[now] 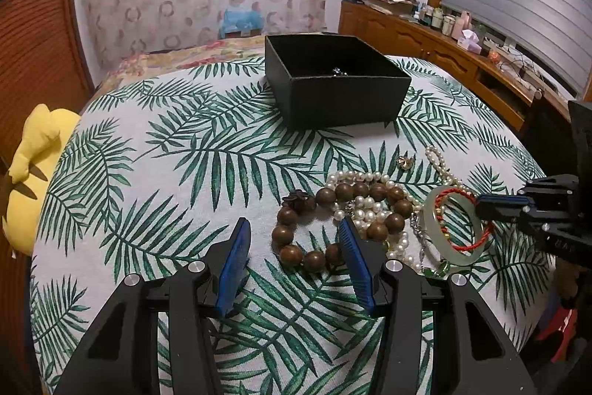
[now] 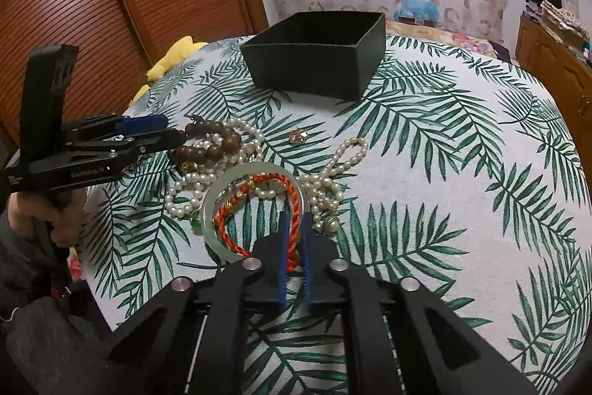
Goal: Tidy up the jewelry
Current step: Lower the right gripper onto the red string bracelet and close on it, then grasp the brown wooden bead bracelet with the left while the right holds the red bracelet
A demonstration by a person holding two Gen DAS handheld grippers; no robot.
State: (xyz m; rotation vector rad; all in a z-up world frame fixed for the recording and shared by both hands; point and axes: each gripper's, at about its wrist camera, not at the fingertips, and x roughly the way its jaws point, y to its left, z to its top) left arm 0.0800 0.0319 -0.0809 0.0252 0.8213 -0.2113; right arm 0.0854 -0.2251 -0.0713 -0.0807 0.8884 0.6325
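Observation:
A pile of jewelry lies on the leaf-print table: a brown wooden bead bracelet [image 1: 333, 210] [image 2: 207, 145], pearl strands [image 1: 366, 206] [image 2: 333, 169], a pale jade bangle [image 1: 431, 228] [image 2: 211, 210], a red cord bracelet [image 1: 468, 248] [image 2: 292, 195] and a small gold piece [image 1: 405, 161] [image 2: 298, 135]. An open black box [image 1: 333, 87] [image 2: 314, 62] stands behind the pile. My left gripper [image 1: 296, 228] [image 2: 174, 132] is open over the wooden beads. My right gripper [image 2: 294, 221] [image 1: 481, 206] is shut on the red cord bracelet and the bangle's rim.
A yellow plush toy [image 1: 33, 169] [image 2: 174, 56] lies at the table's left edge. A wooden sideboard [image 1: 444, 54] with bottles stands at the right. A slatted wooden door [image 2: 111, 6] is behind the table.

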